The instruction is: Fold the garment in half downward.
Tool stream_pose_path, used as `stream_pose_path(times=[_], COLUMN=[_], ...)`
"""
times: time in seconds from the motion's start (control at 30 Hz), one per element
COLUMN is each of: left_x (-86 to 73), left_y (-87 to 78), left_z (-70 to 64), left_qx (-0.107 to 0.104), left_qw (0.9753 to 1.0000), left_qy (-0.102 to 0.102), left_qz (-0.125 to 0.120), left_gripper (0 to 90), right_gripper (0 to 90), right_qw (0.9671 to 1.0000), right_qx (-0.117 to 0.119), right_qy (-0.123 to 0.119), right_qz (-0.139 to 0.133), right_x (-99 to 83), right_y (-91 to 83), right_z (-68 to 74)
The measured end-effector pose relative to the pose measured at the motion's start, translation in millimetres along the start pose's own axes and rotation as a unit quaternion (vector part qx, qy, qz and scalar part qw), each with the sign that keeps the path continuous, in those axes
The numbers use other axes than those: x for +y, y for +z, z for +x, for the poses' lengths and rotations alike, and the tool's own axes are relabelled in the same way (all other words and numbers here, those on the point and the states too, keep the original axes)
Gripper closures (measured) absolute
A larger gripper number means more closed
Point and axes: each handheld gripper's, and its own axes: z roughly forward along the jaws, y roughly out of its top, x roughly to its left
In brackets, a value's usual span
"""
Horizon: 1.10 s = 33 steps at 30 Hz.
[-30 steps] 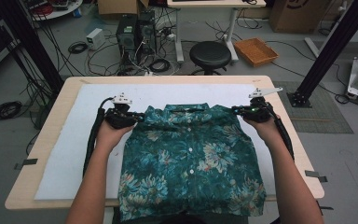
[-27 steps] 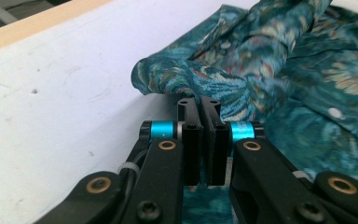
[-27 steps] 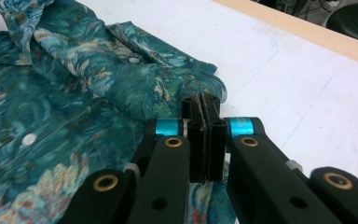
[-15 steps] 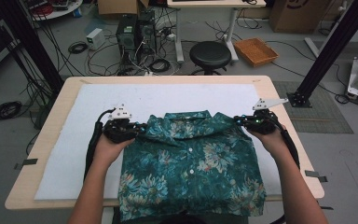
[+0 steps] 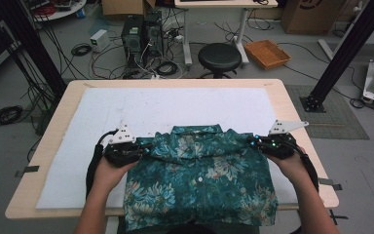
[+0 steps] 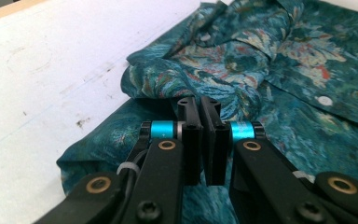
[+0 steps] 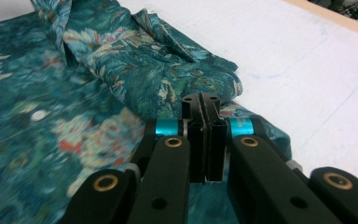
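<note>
Left gripper (image 5: 148, 149) and right gripper (image 5: 253, 143) clamped on shoulders of floral shirt (image 5: 202, 180), lower centre of frame on white mat (image 5: 175, 107). Step judged: positioning garment. Next: level release, smoothing.

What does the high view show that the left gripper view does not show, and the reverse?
The high view alone takes in the room: a black stool, an orange tray on the floor, the wooden table edge, both of the person's forearms, and the right tongs at the shirt's other shoulder. The left gripper view alone shows the left tongs up close, its jaws pressed together at a fold of the cloth, and a white button seen large. Both share the teal floral shirt lying on the white mat.
</note>
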Motion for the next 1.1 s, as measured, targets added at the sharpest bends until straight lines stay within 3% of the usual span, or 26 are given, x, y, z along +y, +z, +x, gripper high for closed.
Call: stream_pose_path(times=[0.27,0.43,0.7,0.9,0.97,1.0,1.03,1.07,1.1], left_x=[-15.7,-26.4,-48.1,-61.9,-63.0,-63.7,-63.7,-63.3,-62.5], left_y=[-14.9,-15.8,-22.2,-13.5,-11.8,-9.9,-9.9,-10.1,-11.5], left_z=[-18.4,-30.4,-38.9,-41.6,-41.0,-39.8,-39.8,-38.0,-35.9], left_qx=[-0.015,-0.016,-0.034,-0.041,-0.039,-0.032,-0.032,-0.027,-0.024], left_qw=[0.9999,0.9998,0.9992,0.9984,0.9984,0.9985,0.9985,0.9983,0.9985], left_qy=[-0.001,0.006,-0.02,-0.036,-0.036,-0.041,-0.041,-0.048,-0.05], left_qz=[-0.004,0.011,0.002,0.018,0.02,0.019,0.019,0.015,0.007], left_gripper=[87.1,87.1,87.1,86.8,83.8,76.9,71.9,71.9,66.4], right_gripper=[90.0,90.0,90.0,89.2,87.3,81.8,81.8,79.8,73.8], right_qw=[1.0,0.9999,0.9998,0.999,0.9987,0.9986,0.9986,0.9989,0.9992], right_qx=[0.005,0.006,0.003,-0.008,-0.011,-0.018,-0.018,-0.017,-0.022], right_qy=[0.008,0.008,-0.003,-0.01,-0.006,0.003,0.003,0.006,0.018], right_qz=[0.002,0.003,0.02,0.042,0.049,0.05,0.05,0.044,0.027], right_x=[-32.3,-46.7,-55.5,-67.6,-69.8,-71.9,-71.9,-72.2,-71.1], right_y=[-13.3,-17.3,-26.3,-24.7,-23.5,-23.2,-23.2,-23.7,-26.7], right_z=[24.1,35.5,54.3,62.8,62.0,58.7,58.7,57.5,53.1])
